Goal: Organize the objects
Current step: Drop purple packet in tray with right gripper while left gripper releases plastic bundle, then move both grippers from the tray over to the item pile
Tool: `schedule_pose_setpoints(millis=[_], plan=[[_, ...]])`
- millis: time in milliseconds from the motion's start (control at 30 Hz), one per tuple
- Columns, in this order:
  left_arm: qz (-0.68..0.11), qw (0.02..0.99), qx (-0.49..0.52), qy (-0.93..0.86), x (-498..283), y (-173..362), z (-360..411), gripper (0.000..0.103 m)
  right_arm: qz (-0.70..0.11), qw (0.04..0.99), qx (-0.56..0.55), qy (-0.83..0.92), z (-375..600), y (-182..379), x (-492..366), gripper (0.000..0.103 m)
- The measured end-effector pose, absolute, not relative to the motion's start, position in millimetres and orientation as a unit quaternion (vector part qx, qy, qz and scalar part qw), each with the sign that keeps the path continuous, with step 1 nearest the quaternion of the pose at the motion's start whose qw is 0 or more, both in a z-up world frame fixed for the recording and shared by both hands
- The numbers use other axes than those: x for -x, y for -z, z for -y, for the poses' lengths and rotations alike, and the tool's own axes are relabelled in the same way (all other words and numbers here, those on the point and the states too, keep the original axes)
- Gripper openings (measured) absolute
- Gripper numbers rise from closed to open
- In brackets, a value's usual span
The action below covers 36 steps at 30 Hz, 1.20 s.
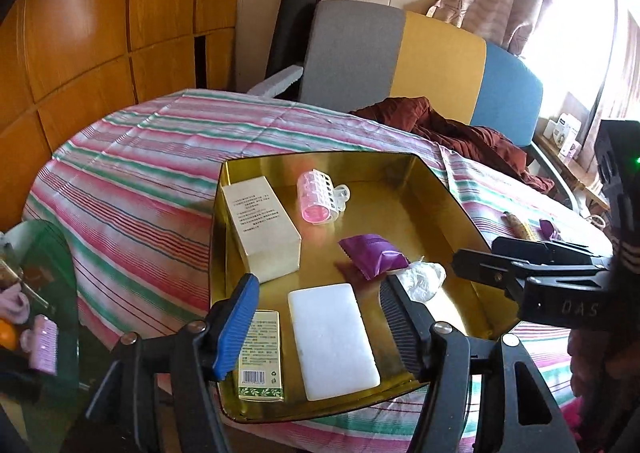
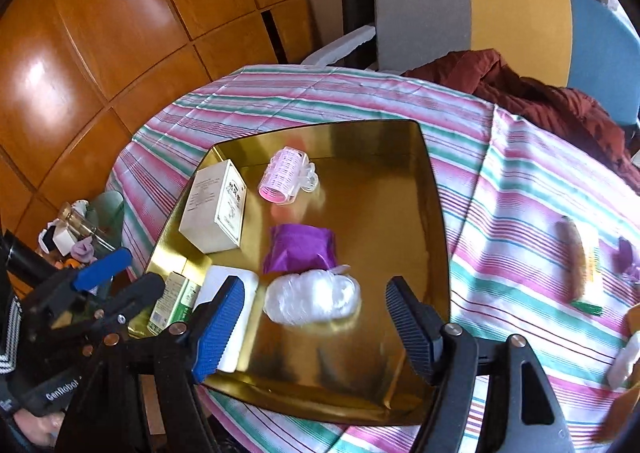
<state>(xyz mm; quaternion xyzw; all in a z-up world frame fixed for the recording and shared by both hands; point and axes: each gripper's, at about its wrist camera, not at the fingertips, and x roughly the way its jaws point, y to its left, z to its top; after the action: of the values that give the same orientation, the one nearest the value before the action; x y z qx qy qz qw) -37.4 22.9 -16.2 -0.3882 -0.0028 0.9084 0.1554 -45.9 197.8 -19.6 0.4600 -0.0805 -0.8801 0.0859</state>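
Note:
A gold tray (image 1: 448,189) (image 2: 436,213) lies on the striped bed. In it are a cream box (image 1: 260,229) (image 2: 214,207), a pink hair roller (image 1: 320,197) (image 2: 282,175), a purple packet (image 1: 374,255) (image 2: 300,247), a crumpled clear plastic bag (image 1: 424,279) (image 2: 312,299), a white block (image 1: 332,341) (image 2: 236,293) and a green-and-yellow box (image 1: 260,357) (image 2: 172,303). My left gripper (image 1: 316,327) is open above the white block. My right gripper (image 2: 314,327) is open just above the plastic bag; its fingers also show in the left wrist view (image 1: 520,265).
On the bedspread (image 1: 140,173) (image 2: 520,213) right of the tray lie a brown stick-like item (image 2: 576,253), a yellow-green packet (image 2: 590,277) and a small purple thing (image 2: 628,257). A dark red garment (image 1: 460,129) (image 2: 540,93) lies by the headboard. A cluttered glass side table (image 1: 36,293) stands left.

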Motion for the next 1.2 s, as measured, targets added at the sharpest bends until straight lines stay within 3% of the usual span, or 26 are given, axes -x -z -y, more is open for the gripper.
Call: schedule_pose_setpoints(millis=[833, 1200], plan=[[-0.051, 0.192, 0.368, -0.908, 19.9, -0.3, -66.9, 0.067, 0.138, -0.036, -0.428, 0.893, -296.8, 14.1, -17.1, 0.075], [-0.083, 0.217, 0.364, -0.902, 16.6, -1.6, -98.4, 0.077, 0.161, -0.089, -0.428, 0.885, -343.0, 23.1, -38.6, 0.08]])
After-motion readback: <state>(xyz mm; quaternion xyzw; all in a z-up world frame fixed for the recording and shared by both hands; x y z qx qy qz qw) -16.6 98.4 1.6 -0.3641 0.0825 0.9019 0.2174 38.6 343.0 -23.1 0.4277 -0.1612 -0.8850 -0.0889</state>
